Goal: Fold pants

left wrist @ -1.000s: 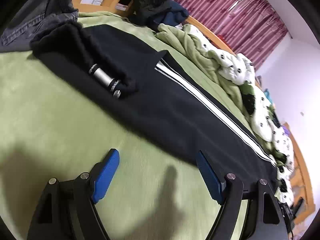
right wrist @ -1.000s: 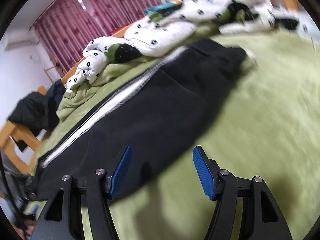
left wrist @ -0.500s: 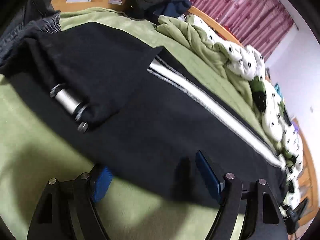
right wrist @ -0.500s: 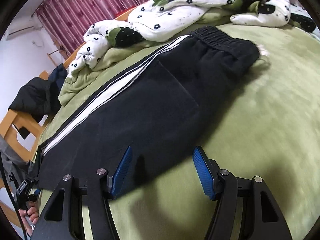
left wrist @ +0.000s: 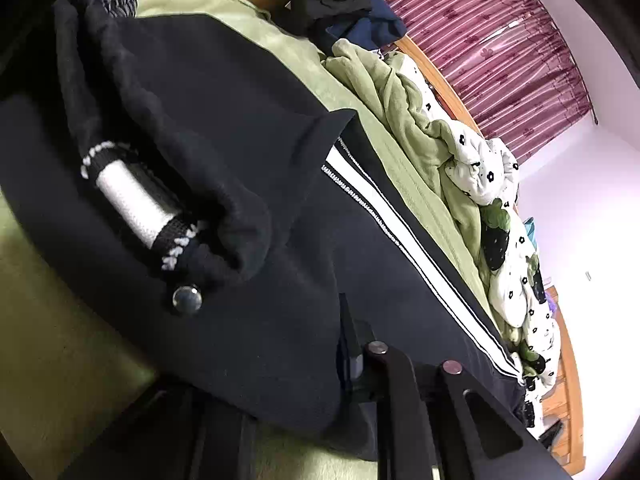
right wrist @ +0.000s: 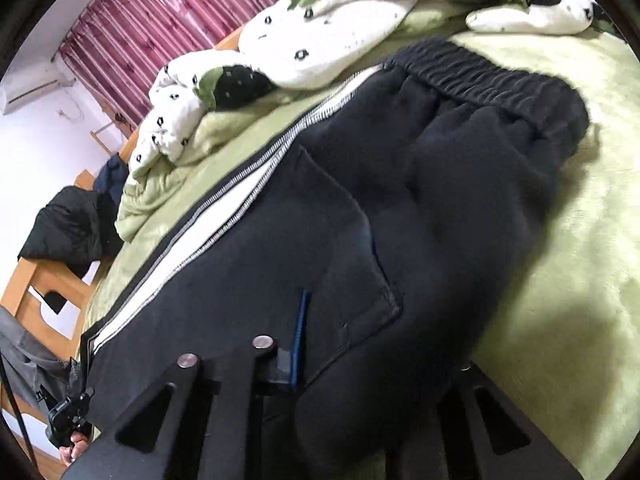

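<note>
left hand-held gripper [left wrist: 344, 364]: black frame, silver screws | right hand-held gripper [right wrist: 298, 356]: black frame, blue pad, silver screws

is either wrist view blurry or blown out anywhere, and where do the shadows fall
Left wrist view: sharp on the black pants, but the wall at right is blown out white, and the green bedspread in the near corner sits in dim shadow. Right wrist view: slightly soft, mostly on the waistband; a dark shadow lies on the bedspread beside the pants. Both views bend the scene fisheye-style.

Left gripper [left wrist: 340, 364] and right gripper [right wrist: 316, 344] closing, cloth between jaws
</note>
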Motion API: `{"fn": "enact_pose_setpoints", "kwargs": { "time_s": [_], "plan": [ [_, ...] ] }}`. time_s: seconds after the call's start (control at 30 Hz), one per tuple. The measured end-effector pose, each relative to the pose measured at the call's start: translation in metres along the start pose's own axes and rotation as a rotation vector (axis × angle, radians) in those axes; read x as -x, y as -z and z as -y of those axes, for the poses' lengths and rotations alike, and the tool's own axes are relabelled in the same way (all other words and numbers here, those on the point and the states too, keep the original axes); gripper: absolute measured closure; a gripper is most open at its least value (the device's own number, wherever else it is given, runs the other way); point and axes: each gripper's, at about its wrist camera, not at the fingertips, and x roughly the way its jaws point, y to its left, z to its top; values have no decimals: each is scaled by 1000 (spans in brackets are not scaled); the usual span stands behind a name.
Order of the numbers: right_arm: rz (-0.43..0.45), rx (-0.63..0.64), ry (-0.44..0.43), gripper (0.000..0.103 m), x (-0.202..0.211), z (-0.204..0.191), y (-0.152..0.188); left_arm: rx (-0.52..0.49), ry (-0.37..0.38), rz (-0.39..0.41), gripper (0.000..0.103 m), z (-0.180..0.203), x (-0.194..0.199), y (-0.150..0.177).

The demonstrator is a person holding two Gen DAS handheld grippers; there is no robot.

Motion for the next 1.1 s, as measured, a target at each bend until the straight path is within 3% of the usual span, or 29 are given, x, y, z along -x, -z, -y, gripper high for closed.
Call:
{"fn": "enact_pose_setpoints", "kwargs": {
  "time_s": [0.13,0.3,0.53,0.7,0.77,0.83,0.9,0.97,1.1],
  "plan": [
    [46,7,-31,92,31,-3,12,-111,-65,7,93,16,20,14],
    [53,26,-17,92,85,5,30,-162,-16,-78,93,21,66,42],
    [50,48,15,92,186,57,75,-278,32,-179,93,20,127,109],
    [-13,41,58,90,200,94,111,-361,-34,-170,88,15,134,147],
    [-41,42,66,85,197,100,119,-344,-49,-154,83,10,133,152],
    [15,73,86,73,213,100,124,-351,-53,-147,74,10,140,155],
    [72,95,153,46,223,100,120,-402,-78,-151,59,11,150,160],
    [120,92,166,43,229,107,110,-464,-130,-121,44,14,163,167],
    [58,-23,149,36,208,136,83,-515,-201,-100,42,11,186,181]
  ]
}}
